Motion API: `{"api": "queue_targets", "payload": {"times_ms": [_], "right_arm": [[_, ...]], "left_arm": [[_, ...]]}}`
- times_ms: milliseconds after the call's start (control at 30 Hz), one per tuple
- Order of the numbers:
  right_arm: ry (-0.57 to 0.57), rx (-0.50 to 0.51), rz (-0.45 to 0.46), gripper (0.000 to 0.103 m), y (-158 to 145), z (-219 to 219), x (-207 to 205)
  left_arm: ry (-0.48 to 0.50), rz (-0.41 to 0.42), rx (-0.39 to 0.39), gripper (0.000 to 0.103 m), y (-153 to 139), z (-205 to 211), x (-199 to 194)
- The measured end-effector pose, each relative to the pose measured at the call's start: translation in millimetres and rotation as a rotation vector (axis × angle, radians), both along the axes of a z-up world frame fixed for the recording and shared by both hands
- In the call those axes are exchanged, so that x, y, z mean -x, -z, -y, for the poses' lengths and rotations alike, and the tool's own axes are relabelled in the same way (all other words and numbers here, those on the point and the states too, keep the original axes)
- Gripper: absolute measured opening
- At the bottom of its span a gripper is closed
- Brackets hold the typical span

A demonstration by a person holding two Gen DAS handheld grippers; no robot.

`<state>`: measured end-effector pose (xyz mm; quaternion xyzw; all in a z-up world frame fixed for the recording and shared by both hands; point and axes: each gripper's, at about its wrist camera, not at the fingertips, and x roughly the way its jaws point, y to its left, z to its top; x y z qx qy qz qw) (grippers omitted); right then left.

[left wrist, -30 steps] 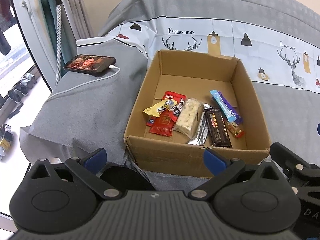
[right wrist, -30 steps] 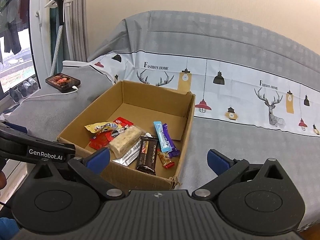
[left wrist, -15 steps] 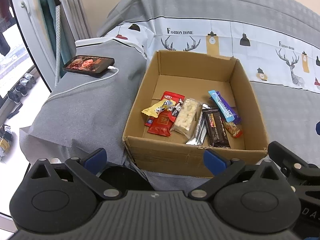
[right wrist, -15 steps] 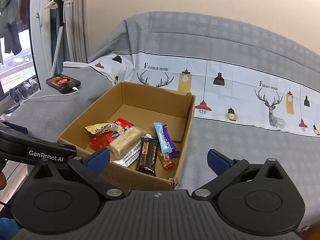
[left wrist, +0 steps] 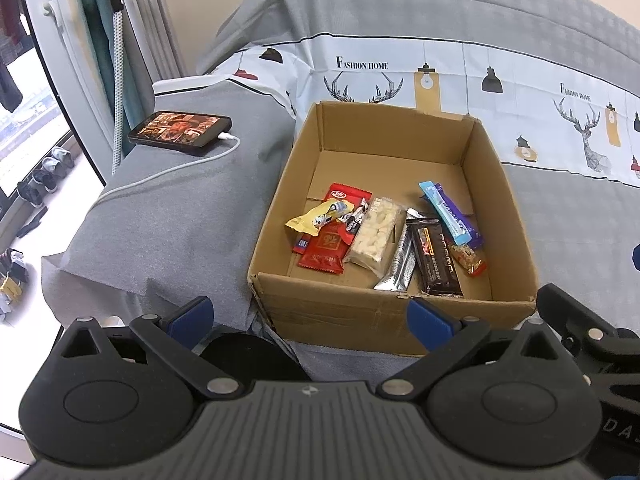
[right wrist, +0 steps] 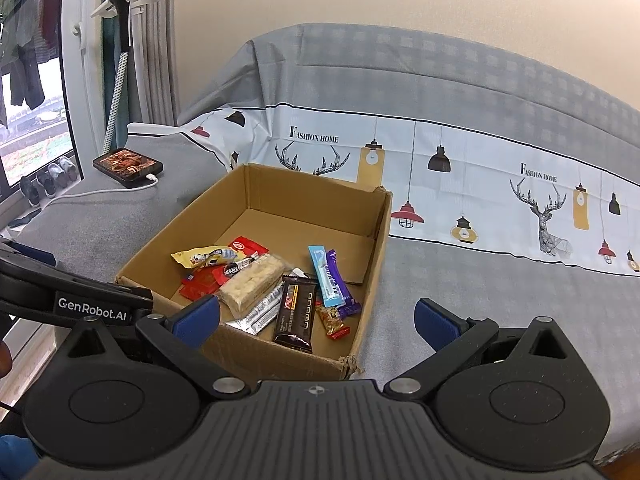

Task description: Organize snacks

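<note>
An open cardboard box (left wrist: 276,200) (right wrist: 376,264) sits on a grey-covered sofa. Inside lie several snacks: a yellow packet (left wrist: 316,218) (right wrist: 204,257), red packets (left wrist: 324,250), a pale nut bar (left wrist: 374,234) (right wrist: 252,284), a silver bar (left wrist: 398,268), a dark chocolate bar (left wrist: 436,258) (right wrist: 296,312), a light blue stick (left wrist: 444,212) (right wrist: 326,276) and a small orange-red candy (left wrist: 468,260). My left gripper (left wrist: 308,318) is open and empty, just before the box's near wall. My right gripper (right wrist: 316,320) is open and empty, above the box's near right corner.
A phone (left wrist: 180,134) (right wrist: 128,166) with a lit screen and a white charging cable (left wrist: 160,176) lies on the sofa left of the box. The patterned sofa cover (right wrist: 500,200) stretches to the right. A window and shoes are at far left.
Both views shifted only slightly; the box sits a little lower and further left in the left wrist view. Both grippers stay open and empty.
</note>
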<state>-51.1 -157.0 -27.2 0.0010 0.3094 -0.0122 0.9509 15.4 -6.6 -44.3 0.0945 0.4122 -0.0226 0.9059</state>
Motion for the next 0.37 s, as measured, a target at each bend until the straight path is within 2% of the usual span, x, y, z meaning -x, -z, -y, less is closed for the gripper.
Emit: {"api": "queue_targets", "payload": {"times_ms": [367], "right_arm": [[-0.002, -0.01, -0.005, 0.103, 0.7, 0.8, -1.3]], "left_arm": [[-0.003, -0.018, -0.005, 0.103, 4.3, -0.3, -1.4]]}}
